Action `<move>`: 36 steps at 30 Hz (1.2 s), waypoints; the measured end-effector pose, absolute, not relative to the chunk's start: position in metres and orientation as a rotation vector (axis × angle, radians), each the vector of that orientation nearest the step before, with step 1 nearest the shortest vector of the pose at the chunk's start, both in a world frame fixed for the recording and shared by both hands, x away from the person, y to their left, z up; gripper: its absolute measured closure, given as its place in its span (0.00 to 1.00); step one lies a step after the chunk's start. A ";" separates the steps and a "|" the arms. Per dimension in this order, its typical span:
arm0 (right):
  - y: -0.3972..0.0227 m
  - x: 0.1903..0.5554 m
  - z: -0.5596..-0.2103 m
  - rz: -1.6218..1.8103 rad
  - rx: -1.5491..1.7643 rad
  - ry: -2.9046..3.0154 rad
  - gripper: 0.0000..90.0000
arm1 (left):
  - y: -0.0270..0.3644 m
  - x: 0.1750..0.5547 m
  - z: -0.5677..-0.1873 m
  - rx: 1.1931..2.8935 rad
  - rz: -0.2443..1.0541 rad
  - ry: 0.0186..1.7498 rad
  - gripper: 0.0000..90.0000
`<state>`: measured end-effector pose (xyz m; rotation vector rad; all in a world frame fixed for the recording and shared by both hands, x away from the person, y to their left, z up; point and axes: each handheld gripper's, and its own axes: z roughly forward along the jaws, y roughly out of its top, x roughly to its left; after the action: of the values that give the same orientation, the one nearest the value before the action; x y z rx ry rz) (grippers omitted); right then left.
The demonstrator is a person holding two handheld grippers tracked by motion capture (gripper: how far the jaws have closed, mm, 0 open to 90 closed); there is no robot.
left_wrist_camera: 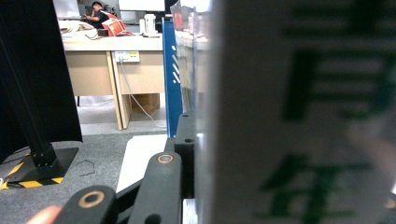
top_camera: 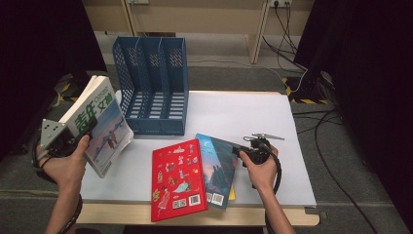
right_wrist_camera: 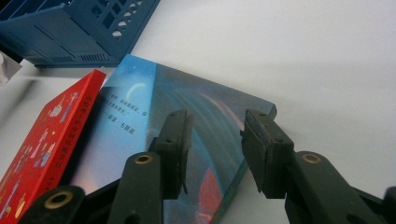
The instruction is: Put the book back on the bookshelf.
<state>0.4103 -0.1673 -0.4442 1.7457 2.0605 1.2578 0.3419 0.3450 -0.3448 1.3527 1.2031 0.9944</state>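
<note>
The left gripper (top_camera: pixel 73 139) clamps the thick green-and-white magazine (top_camera: pixel 100 122), raised at eight o'clock from the blue plastic file rack (top_camera: pixel 153 85). The right gripper (right_wrist_camera: pixel 215 154), half open, hovers over the dark blue book (right_wrist_camera: pixel 187 126).

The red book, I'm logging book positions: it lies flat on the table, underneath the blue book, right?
Not quite: the red book lies flat on the table, but it overlaps on top of the blue book, not underneath. The right gripper view shows its edge over the blue cover.
</note>
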 end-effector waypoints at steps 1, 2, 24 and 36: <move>-0.167 0.410 -0.445 1.257 1.744 2.059 0.68 | 0.345 0.342 -0.344 1.351 0.995 1.202 0.82; -0.167 0.410 -0.445 1.256 1.749 2.061 0.68 | 0.345 0.342 -0.344 1.351 0.995 1.202 0.82; -0.171 0.407 -0.456 1.258 1.773 2.047 0.68 | 0.346 0.351 -0.320 1.334 1.005 1.177 0.82; -0.172 0.407 -0.460 1.250 1.779 2.046 0.68 | 0.347 0.356 -0.314 1.328 1.004 1.177 0.82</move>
<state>0.4071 -0.1723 -0.4596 1.7792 2.0456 1.2499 0.3563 0.3467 -0.3137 1.3284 1.1770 1.0038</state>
